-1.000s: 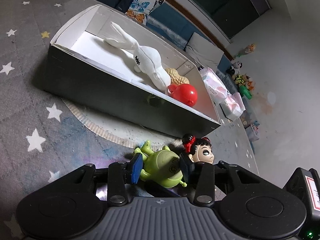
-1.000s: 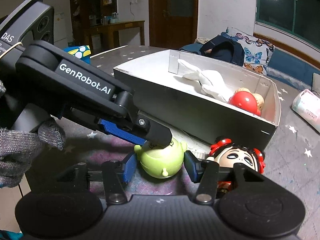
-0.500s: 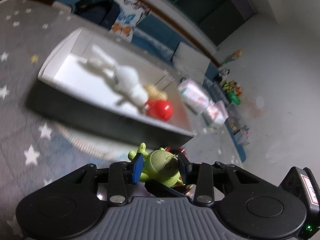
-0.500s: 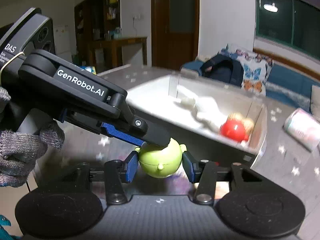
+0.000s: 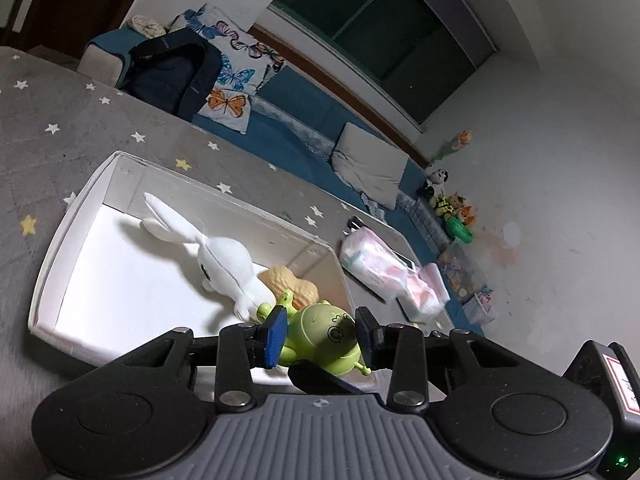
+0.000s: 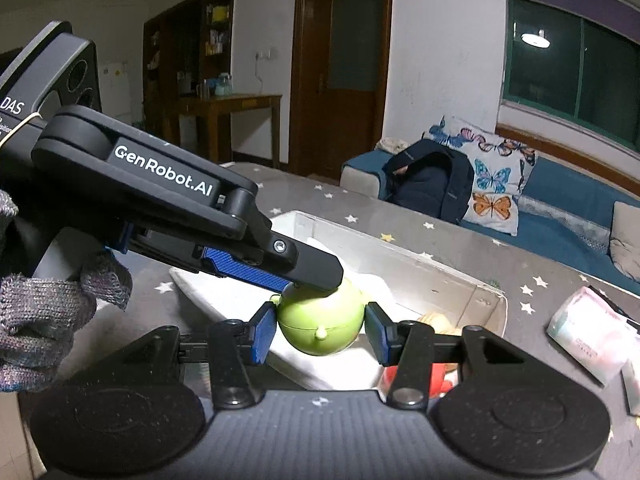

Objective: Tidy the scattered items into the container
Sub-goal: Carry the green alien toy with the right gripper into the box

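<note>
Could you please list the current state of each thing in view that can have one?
Green toy: lifted, held over the box by both grippers.
Left gripper: shut on the green toy.
Right gripper: shut on the green toy.
Box: open-topped, partly filled.
White rabbit: lying inside the box.
Tan toy: inside the box beside the rabbit.
Red toy: mostly hidden; inside the box, it seems.

The left gripper (image 6: 296, 280) was black with blue pads (image 6: 244, 268), a silver screw and white "GenRobot.AI" lettering; a grey knit glove (image 6: 44, 320) covered the hand; the right gripper (image 6: 320, 330) looked alike
</note>
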### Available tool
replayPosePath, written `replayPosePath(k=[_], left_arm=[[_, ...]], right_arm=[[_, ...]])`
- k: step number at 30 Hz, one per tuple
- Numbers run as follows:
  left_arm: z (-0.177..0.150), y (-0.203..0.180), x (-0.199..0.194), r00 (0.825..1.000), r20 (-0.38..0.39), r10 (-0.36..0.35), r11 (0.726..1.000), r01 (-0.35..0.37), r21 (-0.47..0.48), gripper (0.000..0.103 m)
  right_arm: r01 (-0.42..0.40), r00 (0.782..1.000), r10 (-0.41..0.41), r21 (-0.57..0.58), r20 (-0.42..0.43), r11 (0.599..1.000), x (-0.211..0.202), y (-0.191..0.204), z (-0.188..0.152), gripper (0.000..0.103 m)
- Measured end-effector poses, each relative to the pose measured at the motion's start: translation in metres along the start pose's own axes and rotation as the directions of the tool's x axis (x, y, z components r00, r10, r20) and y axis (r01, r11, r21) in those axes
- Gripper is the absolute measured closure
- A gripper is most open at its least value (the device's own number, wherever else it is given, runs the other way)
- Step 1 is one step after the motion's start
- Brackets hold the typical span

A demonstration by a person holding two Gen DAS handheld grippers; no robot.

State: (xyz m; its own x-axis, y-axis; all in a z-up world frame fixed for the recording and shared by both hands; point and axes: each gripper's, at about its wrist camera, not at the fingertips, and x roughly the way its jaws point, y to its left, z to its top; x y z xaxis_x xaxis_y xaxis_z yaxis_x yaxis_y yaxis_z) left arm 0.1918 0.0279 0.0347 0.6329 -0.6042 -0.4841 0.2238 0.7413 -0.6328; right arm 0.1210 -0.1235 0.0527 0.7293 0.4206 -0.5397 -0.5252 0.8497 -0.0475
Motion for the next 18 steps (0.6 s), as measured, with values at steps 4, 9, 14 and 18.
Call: replayPosePath(k=[4,9,14,18], left_arm=[[0.008,0.016,0.019,1.000,-0.014,0.003,0.999,-0.004,-0.036,0.063],[0.012,0.032,0.037,0.999,-0.037,0.011,0.998,-0.014,-0.067,0.063],[0.012,0.043,0.048,0.998,-0.058,0.022,0.996,-0.027,-0.090,0.063],[0.011,0.048,0.053,0.997,-0.071,0.028,0.994,-0.035,-0.104,0.063]], right_arm=[[-0.013,0.999,0.013,0.005,-0.047,1.000,0.024,-0.010,0.005,0.055],[-0.029,0.994,0.030,0.004,-0.104,1.000,0.050,-0.018,0.006,0.055],[-0.048,0.986,0.047,-0.001,-0.158,0.999,0.067,-0.023,0.005,0.055],[-0.054,0.981,0.051,-0.011,-0.188,0.998,0.074,-0.023,0.004,0.055]])
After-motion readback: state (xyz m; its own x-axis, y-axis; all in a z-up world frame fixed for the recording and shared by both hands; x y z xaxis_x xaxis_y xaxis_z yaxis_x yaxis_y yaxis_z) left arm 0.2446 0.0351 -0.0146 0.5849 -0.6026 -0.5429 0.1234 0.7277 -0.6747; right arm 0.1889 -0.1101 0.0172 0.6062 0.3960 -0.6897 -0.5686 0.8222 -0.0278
